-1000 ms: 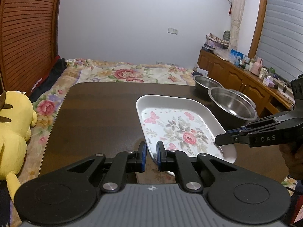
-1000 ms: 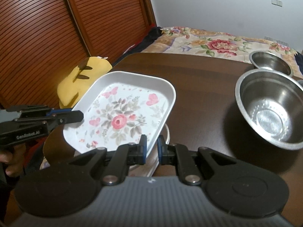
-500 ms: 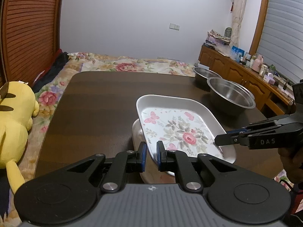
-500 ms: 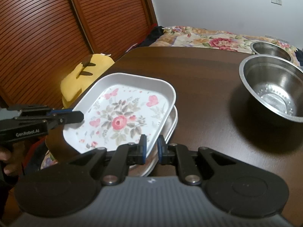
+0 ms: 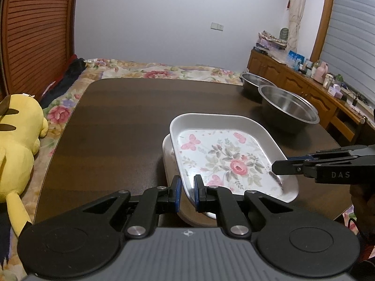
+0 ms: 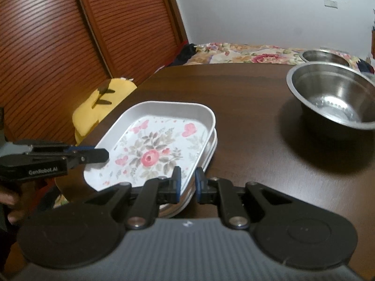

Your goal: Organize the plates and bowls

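A white rectangular plate with a floral print is held low over a second white plate, whose rim shows just beneath it. My left gripper is shut on the floral plate's near rim, and it enters the right wrist view from the left. My right gripper is shut on the opposite rim and appears at the right of the left wrist view. Whether the two plates touch cannot be told.
The dark wooden table carries a large steel bowl and a smaller steel bowl behind it. A yellow plush toy lies beside the table's left edge, on a floral bedspread.
Both grippers have come down with the floral plate, which now sits close over the lower plate. The bowls have not moved on the table.
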A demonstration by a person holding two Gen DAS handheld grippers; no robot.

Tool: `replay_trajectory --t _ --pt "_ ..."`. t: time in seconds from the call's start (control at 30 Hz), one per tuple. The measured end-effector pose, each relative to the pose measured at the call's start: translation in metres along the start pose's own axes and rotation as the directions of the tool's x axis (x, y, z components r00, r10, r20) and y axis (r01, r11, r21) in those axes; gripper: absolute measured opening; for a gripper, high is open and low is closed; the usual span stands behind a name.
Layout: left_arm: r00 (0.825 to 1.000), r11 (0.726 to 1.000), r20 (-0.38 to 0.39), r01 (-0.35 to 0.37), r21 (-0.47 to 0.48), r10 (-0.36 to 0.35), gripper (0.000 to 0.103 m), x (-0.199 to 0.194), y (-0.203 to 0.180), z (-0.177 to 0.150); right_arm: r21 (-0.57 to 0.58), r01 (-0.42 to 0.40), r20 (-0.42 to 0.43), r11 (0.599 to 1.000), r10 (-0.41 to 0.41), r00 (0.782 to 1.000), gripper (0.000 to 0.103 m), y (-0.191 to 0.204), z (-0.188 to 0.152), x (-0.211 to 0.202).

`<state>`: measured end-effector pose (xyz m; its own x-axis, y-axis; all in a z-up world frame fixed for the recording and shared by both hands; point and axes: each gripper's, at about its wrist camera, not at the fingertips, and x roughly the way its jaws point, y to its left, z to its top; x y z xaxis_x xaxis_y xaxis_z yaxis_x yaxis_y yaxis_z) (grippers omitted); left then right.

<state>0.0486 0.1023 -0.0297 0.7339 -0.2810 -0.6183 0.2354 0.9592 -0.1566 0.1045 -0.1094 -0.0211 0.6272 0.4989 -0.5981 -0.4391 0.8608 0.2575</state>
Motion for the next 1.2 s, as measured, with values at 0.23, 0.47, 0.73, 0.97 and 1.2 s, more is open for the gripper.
replay_trajectory --t 0.23,0.47,0.73,0.97,1.2 --pt "1.000 1.000 -0.007 -0.018 0.016 0.018 0.013 0.003 -0.004 0.000 0.026 0.001 0.052 1.000 -0.002 0.999 0.014 0.000 -0.007 0.001" --pt "0.999 0.999 0.004 -0.043 0.027 0.043 0.013 0.004 -0.008 -0.001 0.011 0.024 0.091 1.000 -0.025 0.996 0.015 0.003 -0.012 0.004" --pt "0.999 0.999 0.001 -0.047 0.021 0.047 0.013 0.005 -0.006 -0.004 0.017 0.015 0.102 1.000 -0.017 0.995 0.015 0.001 -0.013 0.002" --pt "0.999 0.999 0.017 -0.048 0.011 0.048 0.014 0.002 -0.005 -0.001 0.031 0.010 0.125 0.999 -0.014 0.992 0.015 0.000 -0.014 -0.009" --pt "0.997 0.998 0.070 -0.045 0.033 0.042 0.016 -0.006 -0.011 0.018 0.047 0.035 0.206 0.998 -0.044 0.978 0.015 -0.013 -0.001 -0.039"
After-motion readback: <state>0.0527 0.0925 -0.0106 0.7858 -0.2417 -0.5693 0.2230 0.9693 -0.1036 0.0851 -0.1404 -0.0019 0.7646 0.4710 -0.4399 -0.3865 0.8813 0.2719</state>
